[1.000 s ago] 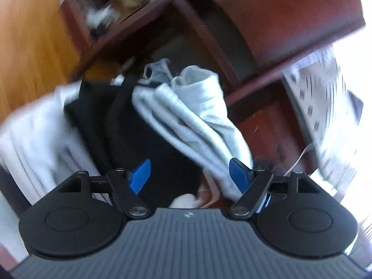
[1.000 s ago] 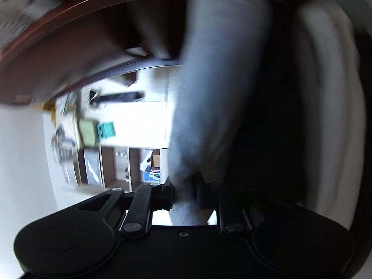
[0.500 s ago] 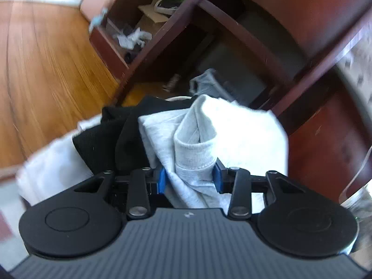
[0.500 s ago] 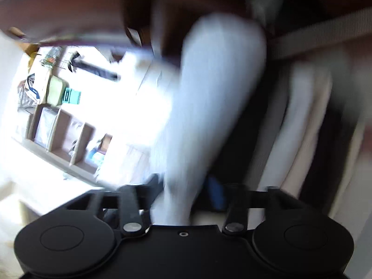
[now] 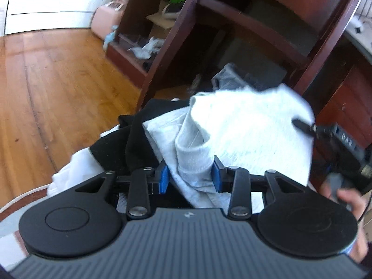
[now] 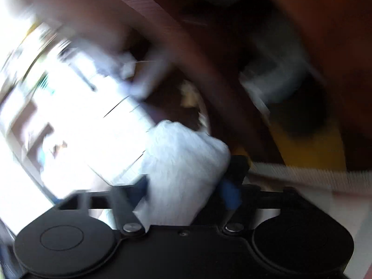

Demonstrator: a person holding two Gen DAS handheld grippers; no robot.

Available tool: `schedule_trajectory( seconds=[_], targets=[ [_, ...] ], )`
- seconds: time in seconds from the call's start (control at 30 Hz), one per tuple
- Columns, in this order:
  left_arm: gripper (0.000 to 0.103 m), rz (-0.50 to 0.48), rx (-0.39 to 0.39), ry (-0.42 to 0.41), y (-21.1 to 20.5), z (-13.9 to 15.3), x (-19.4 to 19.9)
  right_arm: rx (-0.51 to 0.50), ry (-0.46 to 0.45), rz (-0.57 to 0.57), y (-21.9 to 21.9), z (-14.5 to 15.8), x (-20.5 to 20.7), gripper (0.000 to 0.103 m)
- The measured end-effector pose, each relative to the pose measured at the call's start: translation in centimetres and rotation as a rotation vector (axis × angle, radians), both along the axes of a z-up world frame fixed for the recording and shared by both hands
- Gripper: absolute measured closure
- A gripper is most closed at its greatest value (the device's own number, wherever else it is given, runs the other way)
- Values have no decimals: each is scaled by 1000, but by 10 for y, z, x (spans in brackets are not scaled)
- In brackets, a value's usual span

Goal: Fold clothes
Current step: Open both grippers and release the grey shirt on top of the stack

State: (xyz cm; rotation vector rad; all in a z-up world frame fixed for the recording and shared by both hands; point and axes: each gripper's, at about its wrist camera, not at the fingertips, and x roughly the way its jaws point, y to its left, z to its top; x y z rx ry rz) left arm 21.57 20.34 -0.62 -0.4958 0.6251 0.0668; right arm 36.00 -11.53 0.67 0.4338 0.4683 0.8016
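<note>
A light grey sweatshirt [image 5: 251, 134] is lifted off a heap holding a black garment [image 5: 121, 148] and a white one [image 5: 72, 174]. My left gripper [image 5: 189, 176] is shut on its ribbed cuff, blue pads pressing both sides. At the cloth's right edge, one of the right gripper's black fingers [image 5: 304, 126] shows in the left wrist view. The right wrist view is heavily blurred. There my right gripper [image 6: 186, 188] has a thick bunch of the grey sweatshirt [image 6: 183, 162] filling the gap between its jaws, which are closing on it.
A dark red wooden shelf unit [image 5: 244, 21] with clutter stands right behind the heap. Wooden floor [image 5: 46, 81] stretches to the left, with a pink bag [image 5: 107, 18] at the wall. A person's hand [image 5: 346, 200] grips the right tool at the lower right.
My left gripper, open over the heap a second ago, has shut on the grey cuff and risen. The right gripper has rolled and risen, with grey cloth still between its jaws.
</note>
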Motion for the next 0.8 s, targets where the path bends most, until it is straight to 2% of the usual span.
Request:
schedule_trajectory(
  seconds=[0.03,0.07,0.13,0.17,0.23,0.27,0.33,0.43,0.5,0.53,0.57,0.63,0.67,0.73,0.8],
  targets=[
    [68,16,5,7,2,1,-2,-55,-95,30,8,10,-7,53],
    [68,32,10,13,4,3,-4,-74,-154,54,14,18,-13,54],
    [68,54,24,16,7,5,-7,-43,-169,86,16,23,-14,54],
    [68,50,36,10,7,5,-6,-30,-121,64,14,19,-9,50],
    [66,43,43,9,7,3,-2,-74,-1,-35,12,3,4,41],
    [66,37,37,10,7,2,1,-127,32,-87,12,-7,9,34],
    [66,32,23,18,6,3,4,-165,31,-163,7,-20,9,18],
    [64,29,101,28,-1,9,8,-212,-56,-193,2,-15,-2,18],
    [63,34,172,19,-6,15,7,-285,-170,-259,1,-2,-17,19],
    [63,36,213,-7,-9,21,3,-317,-238,-312,1,4,-27,22],
    [63,38,255,-35,-13,27,-1,-332,-295,-340,-1,11,-33,29],
    [66,22,349,-112,-23,42,-9,-311,-372,-267,-4,19,-48,41],
    [66,5,389,-143,-28,48,-12,-293,-396,-210,-4,19,-54,41],
    [66,-78,404,-182,-37,59,-6,-287,-435,-92,3,16,-61,41],
    [65,-210,367,-174,-45,62,13,-323,-428,6,22,10,-54,41]
  ],
)
